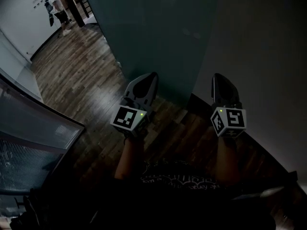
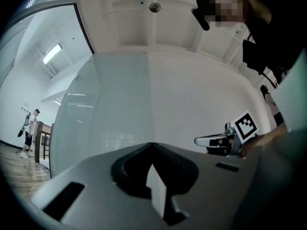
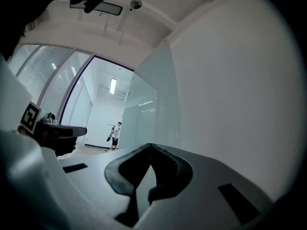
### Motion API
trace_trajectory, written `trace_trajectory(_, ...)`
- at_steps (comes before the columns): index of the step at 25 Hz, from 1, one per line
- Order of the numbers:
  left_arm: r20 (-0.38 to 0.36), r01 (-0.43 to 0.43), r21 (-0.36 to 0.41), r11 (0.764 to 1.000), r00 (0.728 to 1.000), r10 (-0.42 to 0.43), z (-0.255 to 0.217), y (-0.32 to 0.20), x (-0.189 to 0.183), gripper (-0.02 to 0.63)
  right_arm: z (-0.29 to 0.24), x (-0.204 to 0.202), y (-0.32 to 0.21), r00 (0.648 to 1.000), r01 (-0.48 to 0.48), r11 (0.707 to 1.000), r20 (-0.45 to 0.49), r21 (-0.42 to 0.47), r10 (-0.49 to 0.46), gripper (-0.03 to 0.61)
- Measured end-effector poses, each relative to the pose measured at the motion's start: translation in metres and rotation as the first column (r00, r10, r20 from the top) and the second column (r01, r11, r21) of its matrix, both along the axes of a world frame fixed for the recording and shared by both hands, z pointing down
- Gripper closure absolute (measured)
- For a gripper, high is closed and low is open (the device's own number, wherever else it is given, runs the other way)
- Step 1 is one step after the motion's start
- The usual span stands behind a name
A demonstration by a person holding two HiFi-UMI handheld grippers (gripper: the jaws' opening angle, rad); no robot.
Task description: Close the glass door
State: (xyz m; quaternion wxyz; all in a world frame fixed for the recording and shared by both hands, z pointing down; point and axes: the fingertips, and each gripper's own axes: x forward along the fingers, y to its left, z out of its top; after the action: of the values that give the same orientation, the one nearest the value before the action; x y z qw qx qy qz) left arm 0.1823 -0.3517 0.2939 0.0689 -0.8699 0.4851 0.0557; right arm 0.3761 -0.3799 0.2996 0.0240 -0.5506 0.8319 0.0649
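Glass partition [image 1: 29, 123]: far left, along the edge of the wooden floor [image 1: 81, 75].
Person [image 1: 56, 6]: standing far off, top left, well apart from the door.
Left gripper [image 1: 146, 80]: jaws closed tip to tip with nothing between them, pointing at the lower part of the door; I cannot tell whether it touches.
Glass door [image 1: 153, 32]: a frosted panel straight ahead, standing at an angle, its right edge next to the white wall [image 1: 259, 56].
Right gripper [image 1: 219, 79]: jaws pressed together and empty, level with the left gripper, pointing at the wall just beside the door's edge.
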Motion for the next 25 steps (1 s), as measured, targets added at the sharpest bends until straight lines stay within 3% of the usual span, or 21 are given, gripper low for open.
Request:
trace_trajectory(12, 0.014, 0.08, -0.011, 0.997, 0.997, -0.079, 0.002, -0.063, 0.0, 0.612, 0.008, 0.017, -0.074, 0.999, 0.038, 0.999, 0.009, -0.018, -0.038, 0.575)
trace_trajectory(25, 0.022, 0.032, -0.003, 0.999, 0.999, -0.032, 0.0, -0.161, -0.002, 0.612, 0.017, 0.013, -0.168, 1.0, 0.005, 0.999, 0.008, -0.044, -0.005, 0.575)
